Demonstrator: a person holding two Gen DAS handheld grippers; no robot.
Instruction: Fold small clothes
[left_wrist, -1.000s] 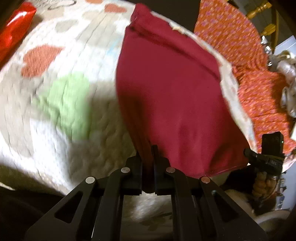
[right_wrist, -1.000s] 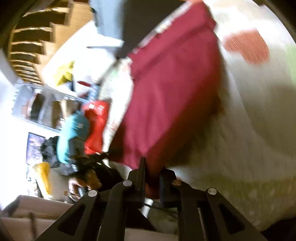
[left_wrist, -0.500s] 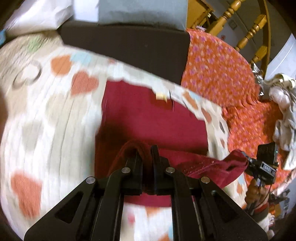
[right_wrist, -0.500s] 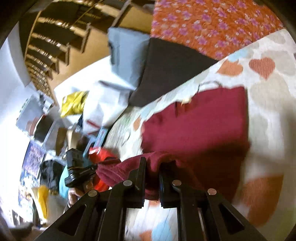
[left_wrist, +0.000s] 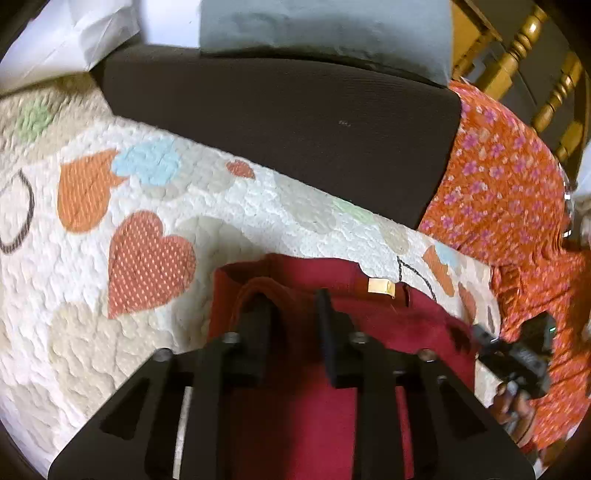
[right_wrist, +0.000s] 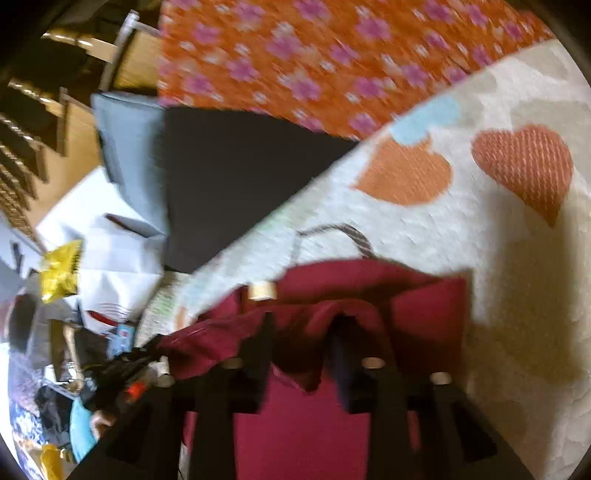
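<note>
Both grippers have carried the near hem of the red garment (left_wrist: 369, 306) over to its collar end and released it since the earlier frame. Left gripper (left_wrist: 291, 306) and right gripper (right_wrist: 304, 325) now have fingers apart, apparently touching only loose cloth. Garment lies doubled on the heart quilt (left_wrist: 155, 206), just below the dark cushion (left_wrist: 280, 122). Next: withdraw, then regrip for a second fold.
</note>
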